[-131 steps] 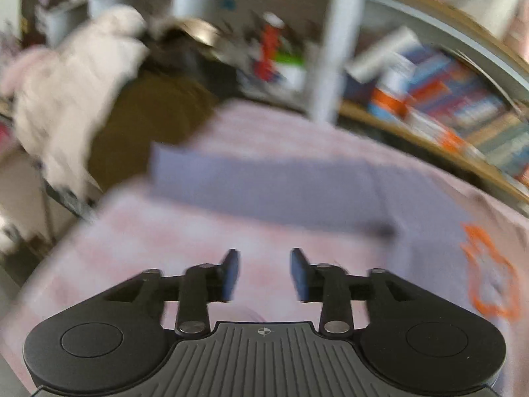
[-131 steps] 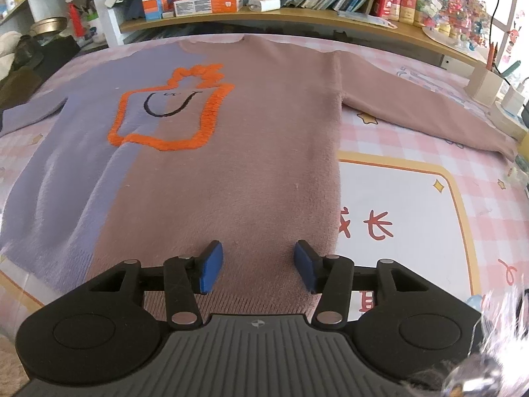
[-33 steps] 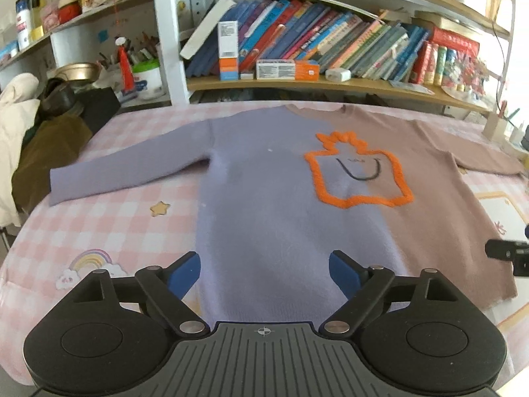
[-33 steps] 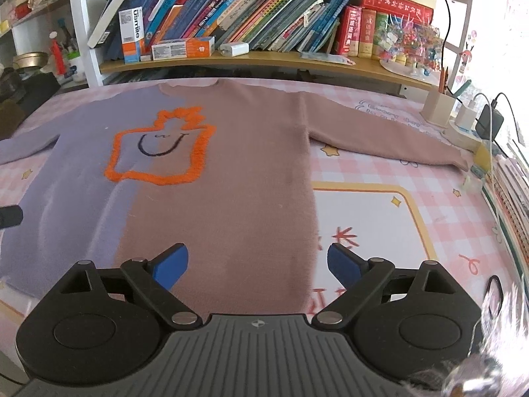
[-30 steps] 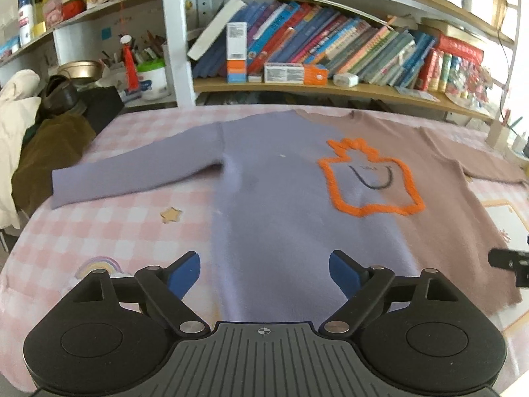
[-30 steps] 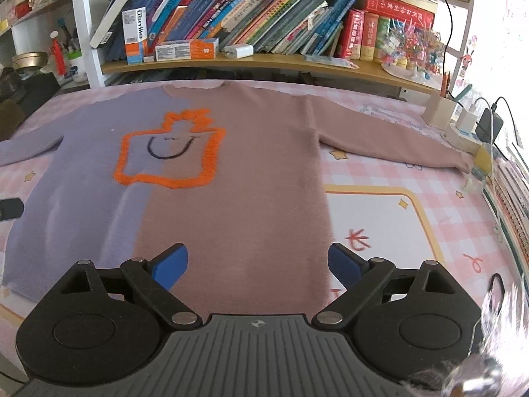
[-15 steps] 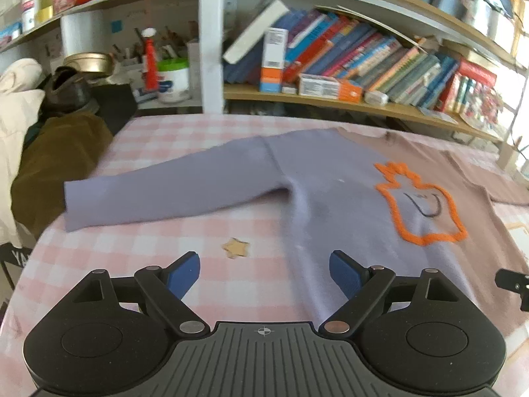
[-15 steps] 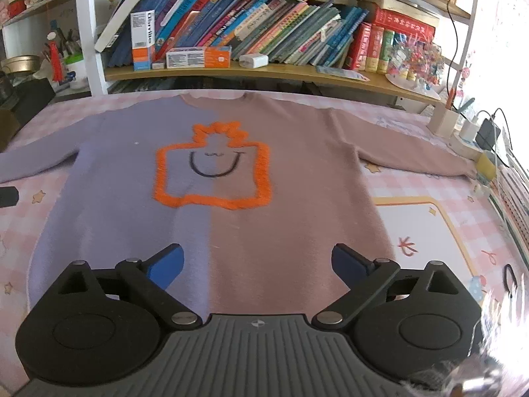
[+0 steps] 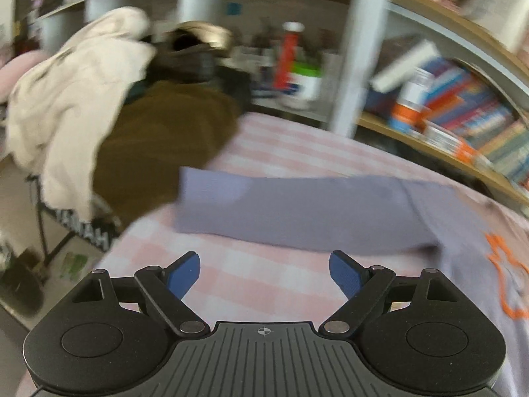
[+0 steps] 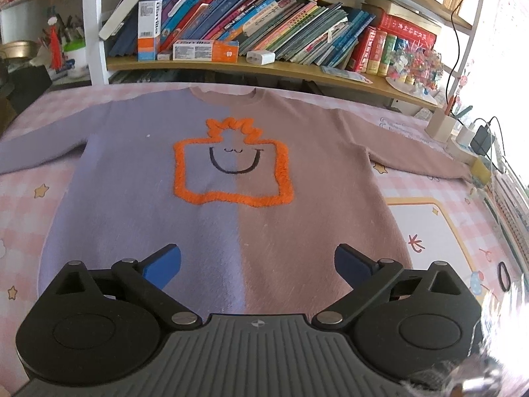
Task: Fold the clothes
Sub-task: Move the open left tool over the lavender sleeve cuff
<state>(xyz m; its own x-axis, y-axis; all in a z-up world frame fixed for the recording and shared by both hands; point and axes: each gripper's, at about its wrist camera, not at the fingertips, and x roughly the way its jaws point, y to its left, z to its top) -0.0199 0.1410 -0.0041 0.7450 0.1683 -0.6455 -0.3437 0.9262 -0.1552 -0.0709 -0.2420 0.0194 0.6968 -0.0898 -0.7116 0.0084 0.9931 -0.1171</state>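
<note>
A sweater (image 10: 231, 218), lilac on its left half and dusty pink on its right, lies flat and face up on a pink checked tablecloth (image 10: 20, 205), with an orange-outlined smiley (image 10: 233, 172) on the chest. My right gripper (image 10: 258, 261) is open and empty above the hem. My left gripper (image 9: 264, 274) is open and empty, just short of the lilac sleeve (image 9: 297, 215), which stretches out to the left; this view is blurred. The pink sleeve (image 10: 416, 158) stretches out to the right.
A bookshelf (image 10: 264, 66) full of books runs along the far edge. A pile of cream and brown clothes (image 9: 109, 125) sits off the table's left end. A pen holder (image 10: 439, 125), chargers and cables (image 10: 479, 139) stand at the right edge.
My left gripper has swung left, from the sweater's body to the lilac sleeve and table's left end. My right gripper has shifted left and now faces the sweater's middle. Both stay open.
</note>
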